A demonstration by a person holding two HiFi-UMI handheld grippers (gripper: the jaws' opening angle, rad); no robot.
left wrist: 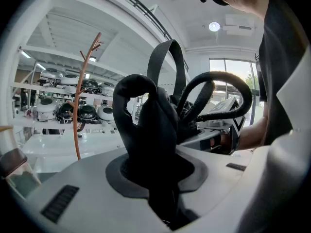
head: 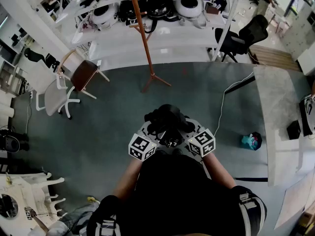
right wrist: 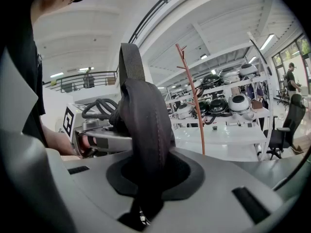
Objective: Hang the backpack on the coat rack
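The left gripper (left wrist: 156, 176) and the right gripper (right wrist: 146, 178) were each clamped on part of the backpack (head: 166, 119), which was held between them. The coat rack (head: 143, 41) stood ahead of both, well apart. Pickup appeared complete. Approach and hanging were not yet done.

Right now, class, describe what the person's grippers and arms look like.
Both the left gripper and right gripper have pale grey bodies with dark pads; each carries a white cube of black square markers. The person wears a black short-sleeved top.
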